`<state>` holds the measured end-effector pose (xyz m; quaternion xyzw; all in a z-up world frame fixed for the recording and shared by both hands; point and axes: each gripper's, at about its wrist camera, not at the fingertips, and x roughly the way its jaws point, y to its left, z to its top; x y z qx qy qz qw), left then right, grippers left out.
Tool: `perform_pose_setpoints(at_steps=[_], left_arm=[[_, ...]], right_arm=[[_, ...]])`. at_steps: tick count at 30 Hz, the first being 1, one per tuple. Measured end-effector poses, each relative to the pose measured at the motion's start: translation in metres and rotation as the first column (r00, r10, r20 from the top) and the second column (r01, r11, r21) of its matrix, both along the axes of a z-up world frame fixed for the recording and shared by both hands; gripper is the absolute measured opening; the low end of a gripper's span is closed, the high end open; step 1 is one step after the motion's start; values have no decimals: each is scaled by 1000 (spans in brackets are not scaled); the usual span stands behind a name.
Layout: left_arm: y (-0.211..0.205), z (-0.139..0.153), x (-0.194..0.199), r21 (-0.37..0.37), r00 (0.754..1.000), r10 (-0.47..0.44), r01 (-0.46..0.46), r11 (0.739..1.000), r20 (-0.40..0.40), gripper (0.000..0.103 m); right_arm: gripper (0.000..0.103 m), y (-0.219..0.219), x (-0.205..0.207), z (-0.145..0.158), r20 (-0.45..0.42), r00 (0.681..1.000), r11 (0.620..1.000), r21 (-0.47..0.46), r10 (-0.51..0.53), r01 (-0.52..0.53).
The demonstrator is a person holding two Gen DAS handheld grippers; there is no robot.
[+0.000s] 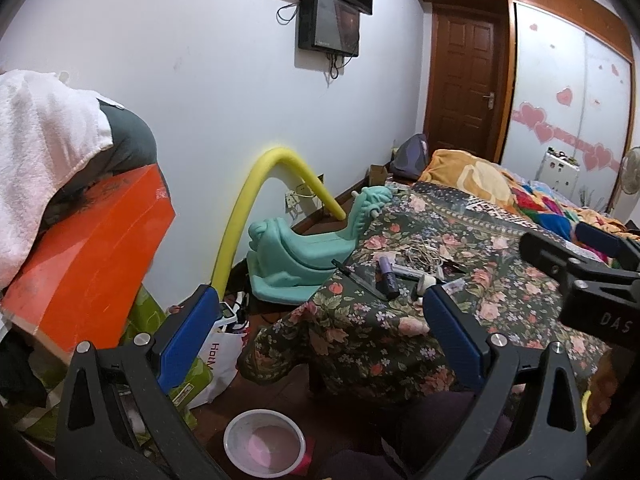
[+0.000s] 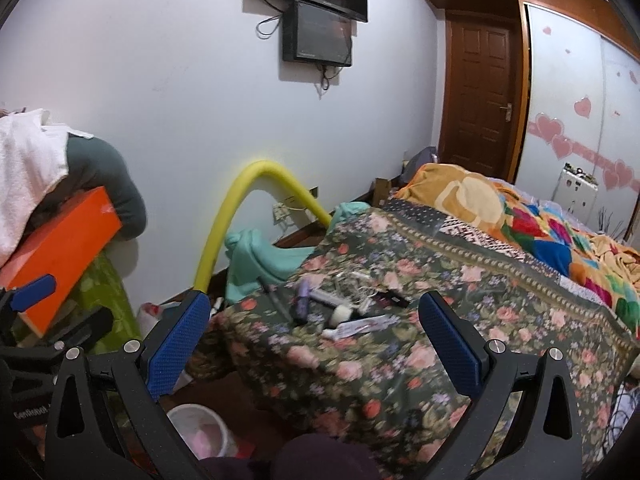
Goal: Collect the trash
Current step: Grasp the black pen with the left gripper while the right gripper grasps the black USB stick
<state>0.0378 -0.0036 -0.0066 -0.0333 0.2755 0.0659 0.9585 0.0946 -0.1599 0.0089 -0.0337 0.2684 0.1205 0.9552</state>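
Bed [image 2: 400, 360]: floral cover, fills the right side
Bin [image 1: 264, 446]: white, pink liner, on the floor near the bed's left corner
Left hand-held gripper [image 1: 316, 344]: blue fingers wide apart, nothing between them
Right hand-held gripper [image 2: 314, 344]: fingers wide apart, over the bed corner
Trash [image 2: 344, 304]: tubes, a pen, tangled wrappers scattered on the bed's near corner

Trash: small clutter on floral bedspread [image 2: 360, 360] near its foot corner. Purple tube [image 1: 387, 276] and white squeezed tube [image 2: 360, 326] lying flat; dark pen [image 1: 356, 278] lying diagonal, left of purple tube; tangle of pale cord [image 1: 420, 256] just behind. White bin [image 1: 264, 440], pink liner, upright on floor below
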Motion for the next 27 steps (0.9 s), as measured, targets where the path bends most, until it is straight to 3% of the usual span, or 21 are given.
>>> perform_pose_setpoints(at_steps=[6, 12, 24, 27], left_arm=[[-16, -15, 47, -9, 997, -21, 21, 1000, -76, 97], [-35, -40, 104, -37, 987, -36, 31, 999, -157, 95], [-25, -108, 207, -167, 947, 20, -77, 983, -320, 95], [-18, -127, 228, -160, 931, 54, -118, 980, -360, 88]], right_arm=[[103, -33, 40, -18, -40, 998, 999, -19, -47, 46], [103, -71, 86, -47, -144, 986, 996, -30, -84, 81], [100, -112, 171, -107, -380, 923, 993, 71, -56, 89], [94, -113, 200, -123, -400, 916, 996, 55, -40, 68]])
